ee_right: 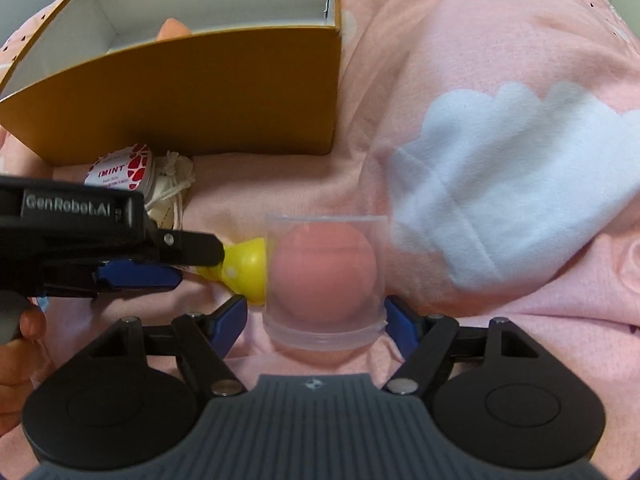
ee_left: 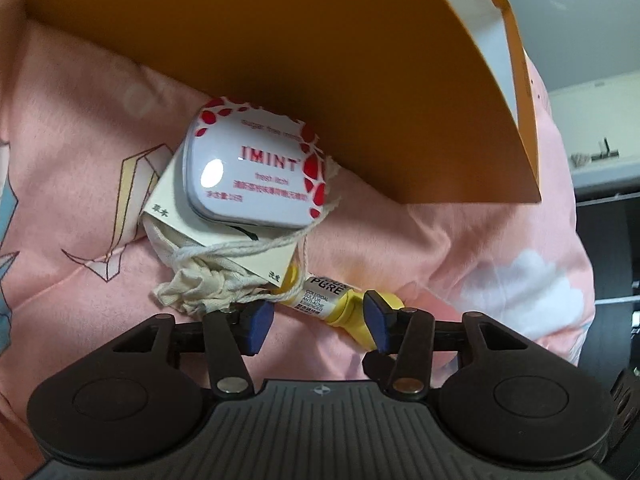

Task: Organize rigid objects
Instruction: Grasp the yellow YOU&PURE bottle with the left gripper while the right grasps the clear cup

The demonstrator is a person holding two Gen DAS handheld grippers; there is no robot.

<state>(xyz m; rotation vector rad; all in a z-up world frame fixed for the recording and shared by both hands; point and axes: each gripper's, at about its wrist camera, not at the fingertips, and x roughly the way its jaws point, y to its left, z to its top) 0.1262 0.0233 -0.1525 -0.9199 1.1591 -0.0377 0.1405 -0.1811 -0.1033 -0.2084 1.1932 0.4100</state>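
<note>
The left gripper [ee_left: 320,330] jaws stand open around the yellow tube [ee_left: 336,308] on the bed; the right gripper [ee_right: 316,322] jaws, also open, bracket the clear capsule [ee_right: 325,280], which may roll away on the soft pink blanket [ee_right: 480,60]

The orange box [ee_right: 192,92] is walling off the far side, its near wall [ee_left: 320,80] overhanging the mint tin [ee_left: 250,168] and drawstring pouch [ee_left: 200,284]. The left gripper [ee_right: 188,264] is crowding the yellow tube [ee_right: 246,268], which is lying just beside the clear case [ee_right: 326,280]. The pink blanket [ee_right: 500,60] to the right is lying open.
</note>
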